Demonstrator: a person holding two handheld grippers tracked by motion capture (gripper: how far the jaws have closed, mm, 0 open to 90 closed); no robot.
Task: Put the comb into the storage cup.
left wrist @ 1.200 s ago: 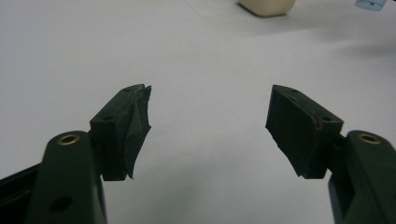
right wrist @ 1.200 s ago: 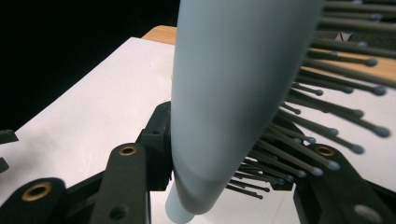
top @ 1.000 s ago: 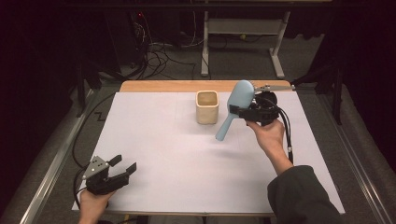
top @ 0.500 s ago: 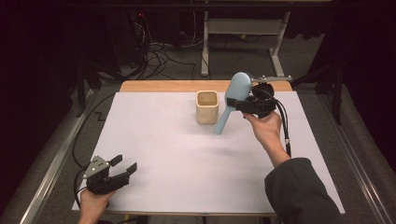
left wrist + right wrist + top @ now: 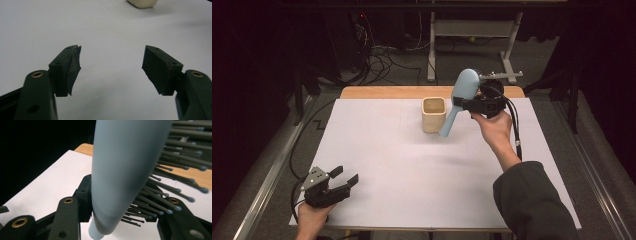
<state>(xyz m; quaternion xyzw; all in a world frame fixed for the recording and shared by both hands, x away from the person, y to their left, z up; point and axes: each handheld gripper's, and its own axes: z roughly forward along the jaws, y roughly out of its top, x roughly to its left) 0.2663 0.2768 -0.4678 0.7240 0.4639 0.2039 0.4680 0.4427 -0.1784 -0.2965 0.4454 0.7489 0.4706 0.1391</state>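
A light blue hairbrush (image 5: 463, 86) hangs tilted in the air just right of a cream square cup (image 5: 433, 114), its handle end pointing down at the cup's right side. My right gripper (image 5: 468, 103) is shut on the brush near where the handle meets the head. In the right gripper view the brush's body (image 5: 122, 170) runs up between the jaws, and its dark bristles (image 5: 172, 182) stick out to the right. My left gripper (image 5: 343, 181) rests low at the table's near left corner, open with nothing between its fingers (image 5: 70, 72). The cup's base (image 5: 142, 3) lies far ahead of it.
A white sheet (image 5: 412, 190) covers the table, with a wooden strip (image 5: 382, 92) bare along the far edge. Cables (image 5: 382, 55) and a metal stand (image 5: 507, 60) sit on the dark floor beyond. A sleeve (image 5: 532, 205) crosses the near right.
My right gripper has lifted the brush a little and carried it slightly toward the far edge, closer to the cup. The left gripper has stayed put.
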